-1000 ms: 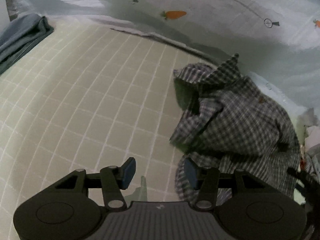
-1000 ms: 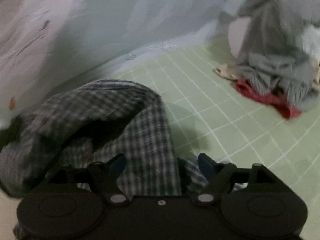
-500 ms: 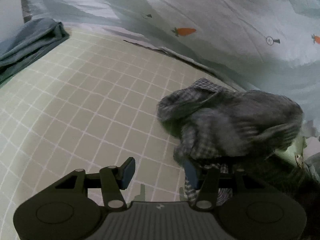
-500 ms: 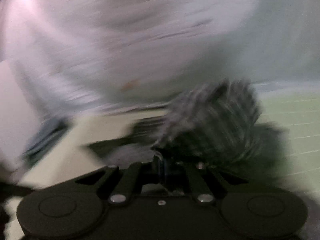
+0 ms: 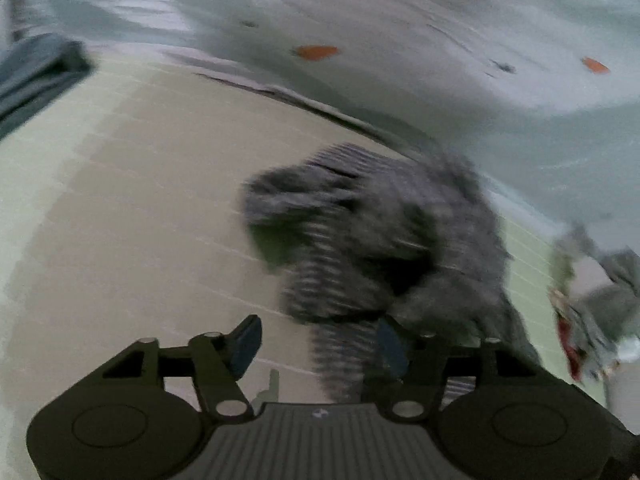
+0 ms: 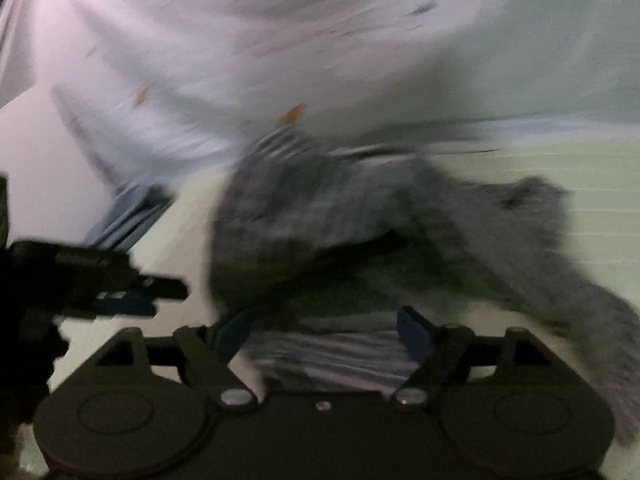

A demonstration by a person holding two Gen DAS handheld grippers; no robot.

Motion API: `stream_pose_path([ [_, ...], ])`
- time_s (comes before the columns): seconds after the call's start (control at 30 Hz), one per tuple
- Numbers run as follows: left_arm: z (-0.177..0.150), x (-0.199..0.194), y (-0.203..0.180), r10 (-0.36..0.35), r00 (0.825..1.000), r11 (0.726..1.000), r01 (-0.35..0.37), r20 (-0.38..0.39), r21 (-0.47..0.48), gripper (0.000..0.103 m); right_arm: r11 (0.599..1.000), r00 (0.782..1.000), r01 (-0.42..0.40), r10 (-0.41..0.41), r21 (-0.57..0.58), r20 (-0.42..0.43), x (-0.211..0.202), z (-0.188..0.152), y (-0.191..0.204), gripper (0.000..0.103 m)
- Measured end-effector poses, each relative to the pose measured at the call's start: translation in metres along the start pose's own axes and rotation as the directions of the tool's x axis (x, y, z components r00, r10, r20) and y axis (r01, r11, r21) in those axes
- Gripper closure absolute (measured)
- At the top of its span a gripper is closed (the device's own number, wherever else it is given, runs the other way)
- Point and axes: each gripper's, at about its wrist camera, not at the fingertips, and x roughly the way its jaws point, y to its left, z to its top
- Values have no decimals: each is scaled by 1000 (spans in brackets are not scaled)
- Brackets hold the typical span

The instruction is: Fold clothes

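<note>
Garment: we see the checked shirt (image 5: 372, 240) bunched in a heap on the green gridded mat (image 5: 120, 208), toward the right of the left wrist view and close in front of both grippers; blur hides its collar and sleeves.
Left gripper: our left gripper (image 5: 318, 346) has its jaws opening; a hanging fold of the shirt lies between them against the right pad, and we see no pinch on it.
Right gripper: our right gripper (image 6: 326, 330) has its jaws opening wide; striped cloth lies between and below the pads, loose as far as we can tell.
Step in hand: we judge this a release and regrasp, aimed at spreading the heap flat before any fold.
How to do it well: we should let the cloth settle, then pick two true edges, such as shoulders or hem corners, rather than the middle of the bundle.
Grip advice: we should take a single layer in each gripper and pull the hands apart evenly so the fabric opens flat.
Risk: a grab at the crumpled core would likely lift the whole lump.
Surroundings: a folded blue cloth (image 5: 36, 76) lies far left, a pile of other clothes (image 5: 592, 308) at the right edge, a carrot-print sheet (image 5: 360, 40) beyond.
</note>
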Motion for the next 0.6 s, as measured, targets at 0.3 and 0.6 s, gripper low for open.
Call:
stream_pose_path([
  [0.3,-7,36,-53,-12,999,991,17,-40,134,97,953,969,243,-246,182,-10,-41,-34,-61,18],
  [0.6,6,-3,21,225,973,973,-228,58,43,101,896,920,392,-387,208,-67,-43,-50,-79,14],
])
